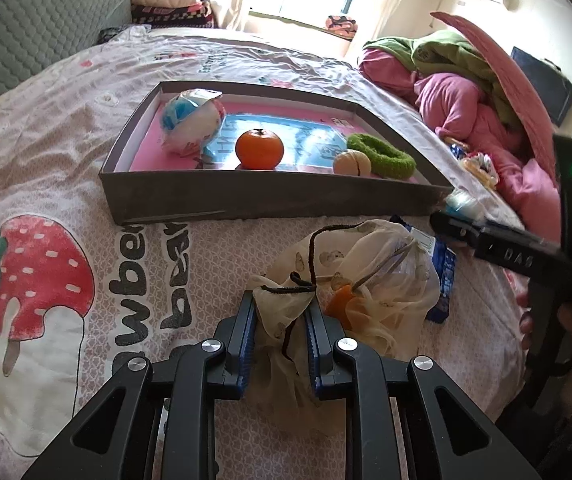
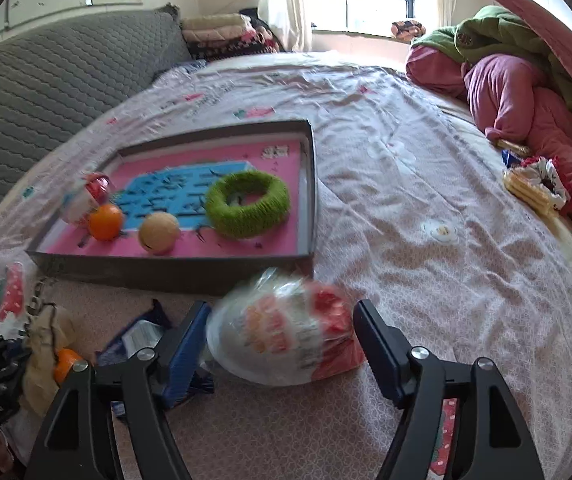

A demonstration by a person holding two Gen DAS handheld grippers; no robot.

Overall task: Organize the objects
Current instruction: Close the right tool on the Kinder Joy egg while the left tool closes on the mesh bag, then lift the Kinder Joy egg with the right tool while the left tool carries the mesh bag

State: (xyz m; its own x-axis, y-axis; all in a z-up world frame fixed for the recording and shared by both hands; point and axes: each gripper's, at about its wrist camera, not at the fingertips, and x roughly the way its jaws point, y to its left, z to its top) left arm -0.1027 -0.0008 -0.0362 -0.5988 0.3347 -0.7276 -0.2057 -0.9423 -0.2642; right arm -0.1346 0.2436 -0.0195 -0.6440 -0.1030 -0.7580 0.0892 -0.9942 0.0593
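Note:
My left gripper (image 1: 281, 304) is shut on the gathered neck of a sheer beige drawstring bag (image 1: 370, 268), which lies on the bed and has something orange (image 1: 340, 304) inside. My right gripper (image 2: 281, 307) is open around a blurred white-and-red egg-shaped packet (image 2: 281, 336); a gap shows at the right pad. Just beyond stands the grey tray box (image 1: 269, 200). It holds an orange (image 1: 259, 149), a blue-white egg packet (image 1: 191, 122), a beige ball (image 1: 352, 163) and a green fuzzy ring (image 1: 380, 154).
A blue packet (image 2: 137, 336) lies between bag and egg packet. Pink and green bedding (image 2: 526, 92) is piled at the right, with snack packs (image 2: 534, 184) beside it. A grey quilted headboard (image 2: 45, 80) stands at the left. A hand (image 1: 526, 320) holds the right gripper.

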